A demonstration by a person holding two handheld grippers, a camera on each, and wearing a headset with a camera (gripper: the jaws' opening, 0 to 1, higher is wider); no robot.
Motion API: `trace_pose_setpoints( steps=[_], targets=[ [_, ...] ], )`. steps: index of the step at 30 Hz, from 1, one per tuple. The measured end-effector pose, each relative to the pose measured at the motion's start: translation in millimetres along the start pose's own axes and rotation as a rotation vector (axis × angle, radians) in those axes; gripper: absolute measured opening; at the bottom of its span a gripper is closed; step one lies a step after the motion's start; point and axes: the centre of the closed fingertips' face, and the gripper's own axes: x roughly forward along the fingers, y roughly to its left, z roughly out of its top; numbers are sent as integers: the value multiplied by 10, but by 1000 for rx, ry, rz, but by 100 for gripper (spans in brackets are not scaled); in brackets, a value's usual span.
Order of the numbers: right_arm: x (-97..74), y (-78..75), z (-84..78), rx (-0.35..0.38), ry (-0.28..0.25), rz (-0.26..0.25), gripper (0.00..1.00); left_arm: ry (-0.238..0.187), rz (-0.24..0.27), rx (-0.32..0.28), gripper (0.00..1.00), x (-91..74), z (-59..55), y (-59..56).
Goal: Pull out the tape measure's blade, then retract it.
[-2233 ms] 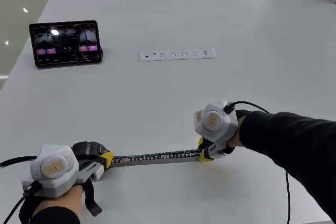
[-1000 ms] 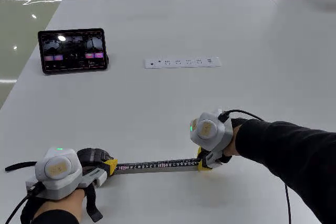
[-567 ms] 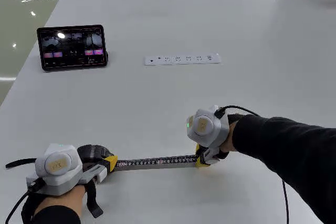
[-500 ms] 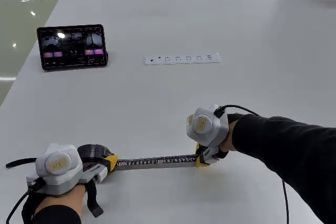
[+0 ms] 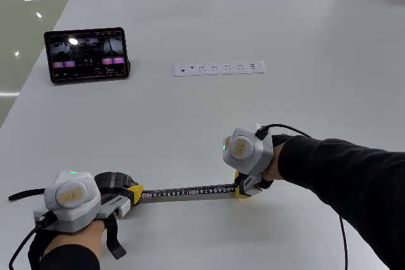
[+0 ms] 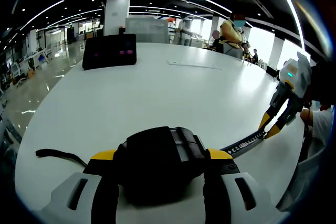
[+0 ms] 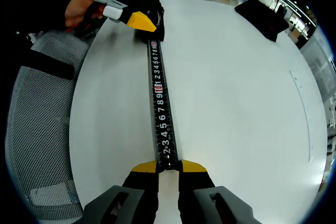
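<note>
Item 1: a tablet stands at 10 o'clock on the white table, well apart from the work. Item 2: the tape measure case, black with yellow trim, lies at 8 o'clock near the front edge. The left claw is clamped across its flanks, and a black strap trails toward 9 o'clock. The case looks compact, dense and rubber-skinned, so it should not slip. The flat flanks are judged the correct hold because they leave the blade mouth unobstructed. Item 3: the blade runs flat along the table from the case toward 3 o'clock, printed scale upward. It is a thin metal strip, light, and stiff along a short span. It is likely to kink if bent sideways, its edges may be sharp, and it is presumed to be under spring return. Item 4: a power strip lies at 12 o'clock, clear of the blade. Item 5: the right claw is closed narrow on the blade's free end, its yellow tips pinching the strip just at the low numerals. That end is the proper hold. Retraction should be fed back under restraint, since a released blade could whip.
</note>
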Motion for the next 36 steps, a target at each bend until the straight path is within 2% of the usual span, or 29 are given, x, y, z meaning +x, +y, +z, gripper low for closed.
trace_pose_setpoints(
  steps=[7,9,11,23,26,31,36],
  targets=[
    [8,1,30,0,-4,-2,10,0,-2,-2,60,0,-3,3],
    [9,-8,44,19,0,2,10,0,-2,-1,61,0,-2,1],
    [11,-2,50,-4,-2,3,10,0,-2,-1,61,3,-2,2],
    [14,8,82,-16,-8,15,10,4,-1,-3,61,10,-3,3],
    [13,6,99,18,-21,12,10,3,0,-3,61,11,-3,5],
    [24,12,121,-8,-14,7,10,6,-1,-4,61,10,-5,8],
    [34,12,126,-2,-1,-2,10,2,0,-5,61,8,-7,7]
  ],
)
